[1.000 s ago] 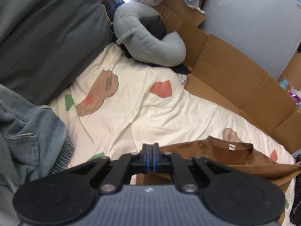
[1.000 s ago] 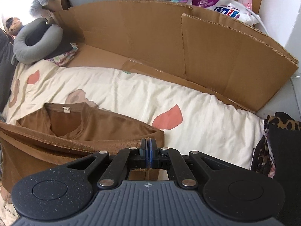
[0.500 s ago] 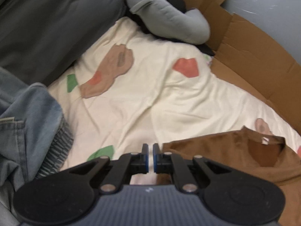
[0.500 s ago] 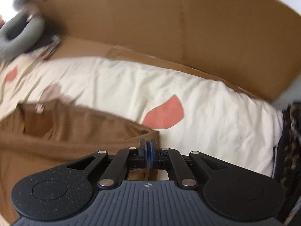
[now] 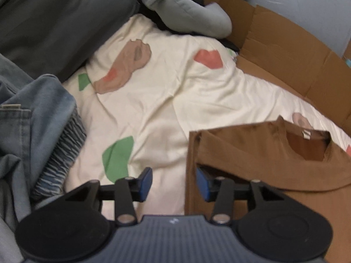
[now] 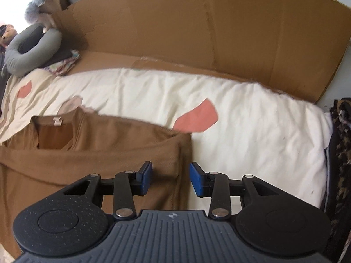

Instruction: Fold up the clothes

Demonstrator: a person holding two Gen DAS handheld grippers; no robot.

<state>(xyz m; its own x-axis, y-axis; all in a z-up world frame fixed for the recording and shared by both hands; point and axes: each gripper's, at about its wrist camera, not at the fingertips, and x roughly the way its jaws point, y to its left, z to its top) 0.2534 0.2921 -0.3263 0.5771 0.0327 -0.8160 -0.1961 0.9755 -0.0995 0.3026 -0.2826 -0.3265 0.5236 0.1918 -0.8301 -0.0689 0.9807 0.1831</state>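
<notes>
Left gripper (image 5: 174, 183): jaws wide, empty, brown shirt (image 5: 252, 153) edge at 3 o'clock. Right gripper (image 6: 171, 178): jaws wide, empty, shirt corner between them.

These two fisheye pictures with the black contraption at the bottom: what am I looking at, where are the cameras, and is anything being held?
Each picture comes from a camera mounted on a hand-held two-finger gripper, looking forward along its fingers. No robot arm is involved; a person carries one in each hand. The left gripper and the right gripper both stand open, blue pads apart, holding nothing. Between them a brown shirt lies folded on a cream patterned duvet, with cardboard along the far side. Denim clothing is piled at the left, and a grey neck pillow lies farther back.
</notes>
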